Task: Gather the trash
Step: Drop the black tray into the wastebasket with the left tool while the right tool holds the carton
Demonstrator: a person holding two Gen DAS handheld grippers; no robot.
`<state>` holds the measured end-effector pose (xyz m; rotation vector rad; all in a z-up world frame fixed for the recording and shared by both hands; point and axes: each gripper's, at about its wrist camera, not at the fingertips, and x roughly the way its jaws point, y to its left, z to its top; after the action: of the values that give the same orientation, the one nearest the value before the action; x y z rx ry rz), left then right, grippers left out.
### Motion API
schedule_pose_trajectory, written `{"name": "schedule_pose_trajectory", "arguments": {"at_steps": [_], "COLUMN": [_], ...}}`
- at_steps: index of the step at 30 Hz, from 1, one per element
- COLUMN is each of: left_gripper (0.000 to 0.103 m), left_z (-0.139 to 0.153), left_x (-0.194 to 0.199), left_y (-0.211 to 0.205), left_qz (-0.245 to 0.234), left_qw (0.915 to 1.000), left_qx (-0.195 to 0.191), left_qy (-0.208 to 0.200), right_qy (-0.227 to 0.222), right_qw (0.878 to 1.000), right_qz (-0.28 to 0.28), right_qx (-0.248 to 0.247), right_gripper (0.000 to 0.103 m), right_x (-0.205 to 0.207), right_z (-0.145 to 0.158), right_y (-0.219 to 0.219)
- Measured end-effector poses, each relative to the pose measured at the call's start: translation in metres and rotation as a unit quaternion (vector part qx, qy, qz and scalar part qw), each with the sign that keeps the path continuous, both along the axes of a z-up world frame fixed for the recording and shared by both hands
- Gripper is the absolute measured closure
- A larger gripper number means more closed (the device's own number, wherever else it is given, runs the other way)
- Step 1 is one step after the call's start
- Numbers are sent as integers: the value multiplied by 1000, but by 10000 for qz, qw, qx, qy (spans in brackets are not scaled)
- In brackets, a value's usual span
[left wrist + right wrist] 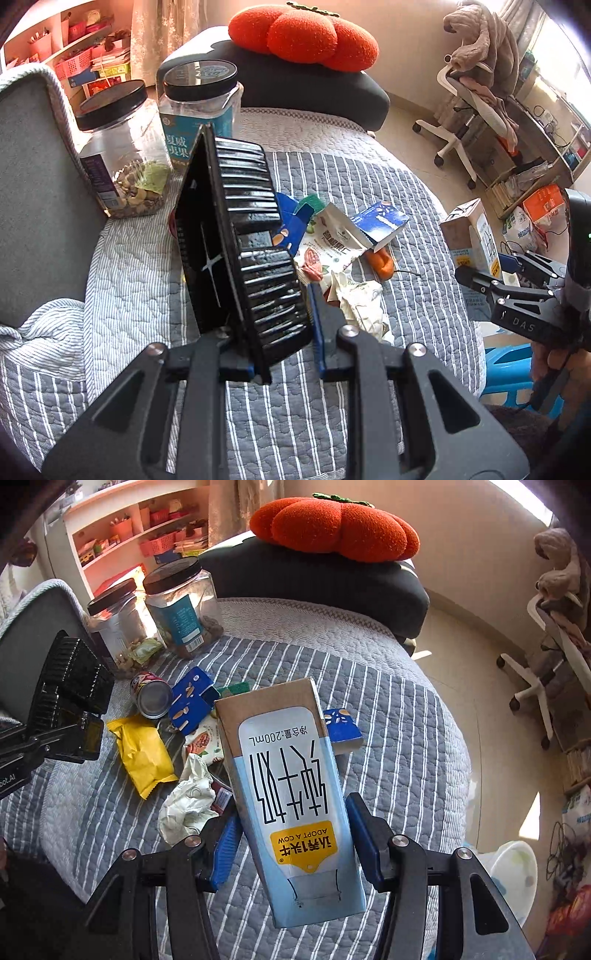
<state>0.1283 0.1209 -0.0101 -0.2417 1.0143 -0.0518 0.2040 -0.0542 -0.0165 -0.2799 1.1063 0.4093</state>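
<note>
My left gripper (284,332) is shut on a black ribbed plastic tray (236,240), held on edge above the striped bed cover; the tray also shows in the right wrist view (70,686). My right gripper (295,834) is shut on a blue and brown milk carton (291,801), held upside down above the bed; it shows at the right of the left wrist view (472,236). On the cover lies a trash pile: a yellow wrapper (142,755), a can (153,696), blue boxes (190,703), a nut packet (328,243), crumpled white paper (188,805).
Two clear jars with black lids (118,147) (201,110) stand at the back left by a grey cushion. An orange pumpkin pillow (303,33) sits on a dark cushion behind. An office chair (469,110) and a blue stool (509,373) stand on the floor to the right.
</note>
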Motion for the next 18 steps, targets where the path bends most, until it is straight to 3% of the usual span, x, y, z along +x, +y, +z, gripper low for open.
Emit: {"name": "schedule_pose_trajectory", "arguments": {"at_steps": [5,12,18], "left_gripper": [79,79,79], "left_z": [13,12,13], "left_x": [8,23,28], "left_y": [-46,-122,-201], "left_qz": [-393,-898,-1790], "left_qw": [9988,9952,9828], "left_qx": [14,-101,-28], "left_qy": [-289,-363,-447], "right_qy": [-18,62,-35], "right_qw": [9969,9803,9625], "right_qz": [-727,-1903,-2667], "right_qx": [305,520,491], "right_gripper": [47,47,47], "right_x": [-6,-10,-26], "right_z": [2,7,15], "right_y": [-73,-173,-254]}}
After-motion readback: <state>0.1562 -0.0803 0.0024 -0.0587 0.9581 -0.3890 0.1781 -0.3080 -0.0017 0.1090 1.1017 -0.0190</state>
